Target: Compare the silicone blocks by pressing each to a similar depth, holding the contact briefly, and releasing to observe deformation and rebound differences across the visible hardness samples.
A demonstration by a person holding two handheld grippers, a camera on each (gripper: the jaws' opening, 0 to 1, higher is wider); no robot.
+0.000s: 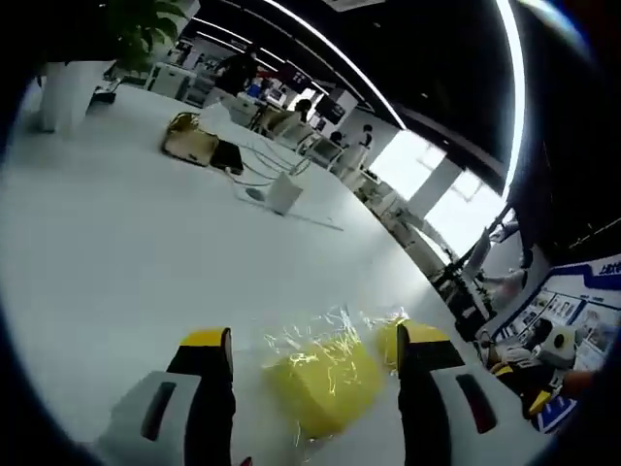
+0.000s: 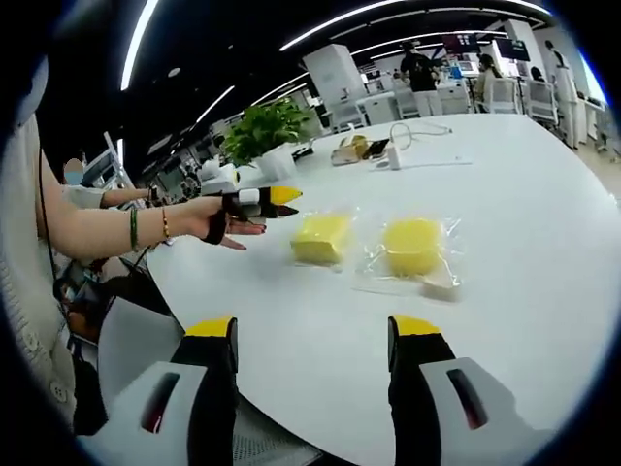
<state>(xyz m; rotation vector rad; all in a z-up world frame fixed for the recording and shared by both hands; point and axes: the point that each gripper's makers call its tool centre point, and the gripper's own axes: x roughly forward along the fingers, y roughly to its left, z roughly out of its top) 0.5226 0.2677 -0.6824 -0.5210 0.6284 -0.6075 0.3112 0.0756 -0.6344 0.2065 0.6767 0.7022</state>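
A square yellow silicone block (image 1: 320,383) in crinkled clear wrap lies on the white table (image 1: 116,262), in line with the gap between the two yellow-tipped jaws of my left gripper (image 1: 313,340), which is open. A round yellow block (image 1: 390,340) is partly hidden behind the right jaw. In the right gripper view the square block (image 2: 321,238) and the round block (image 2: 412,246) lie side by side in clear bags. A hand holds the left gripper (image 2: 281,202) just left of the square block. My right gripper (image 2: 312,330) is open over the near table edge, well short of both blocks.
A pale scrap (image 2: 439,282) lies by the round block. A potted plant (image 2: 267,136), a tan bag (image 1: 189,141), a white box (image 1: 284,194) and cables sit farther back. People stand at desks beyond. The person's arm (image 2: 107,228) reaches in from the left.
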